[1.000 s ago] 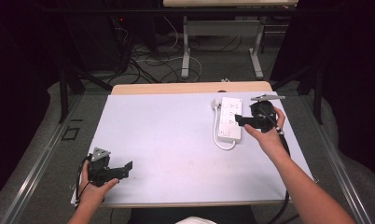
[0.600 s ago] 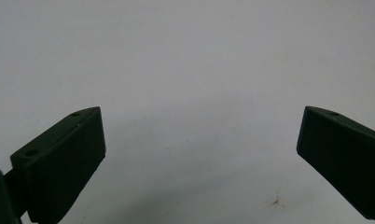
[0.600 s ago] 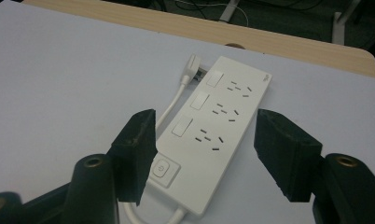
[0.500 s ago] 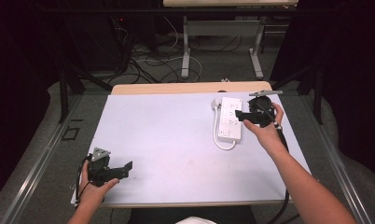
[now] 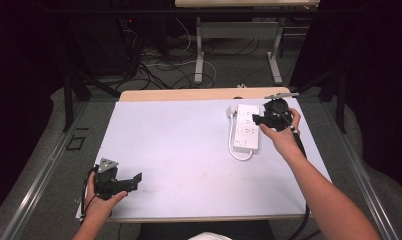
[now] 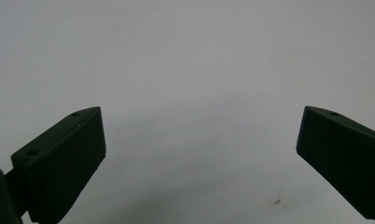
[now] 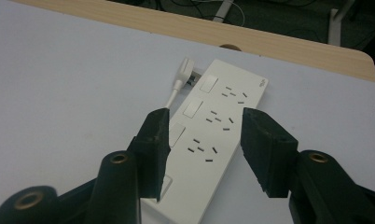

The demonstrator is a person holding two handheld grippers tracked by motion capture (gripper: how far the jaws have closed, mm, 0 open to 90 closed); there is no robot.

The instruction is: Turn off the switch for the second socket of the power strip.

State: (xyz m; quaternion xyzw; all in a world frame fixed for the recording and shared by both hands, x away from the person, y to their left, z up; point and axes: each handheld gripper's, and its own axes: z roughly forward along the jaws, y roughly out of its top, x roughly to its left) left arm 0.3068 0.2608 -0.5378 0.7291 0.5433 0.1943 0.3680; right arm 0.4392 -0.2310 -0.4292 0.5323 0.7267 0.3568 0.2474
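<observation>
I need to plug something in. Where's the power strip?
In the high view, the white power strip lies at the table's far right, just beside the right hand-held gripper.

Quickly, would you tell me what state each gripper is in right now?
Left gripper: open, holding nothing.
Right gripper: open, jaws just closing in over the power strip, not gripping it.

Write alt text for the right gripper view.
The right gripper hovers over a white power strip on a pale table, its black jaws apart on either side of the strip and just now closing. A white plug and its cord lie at the strip's far end.
</observation>
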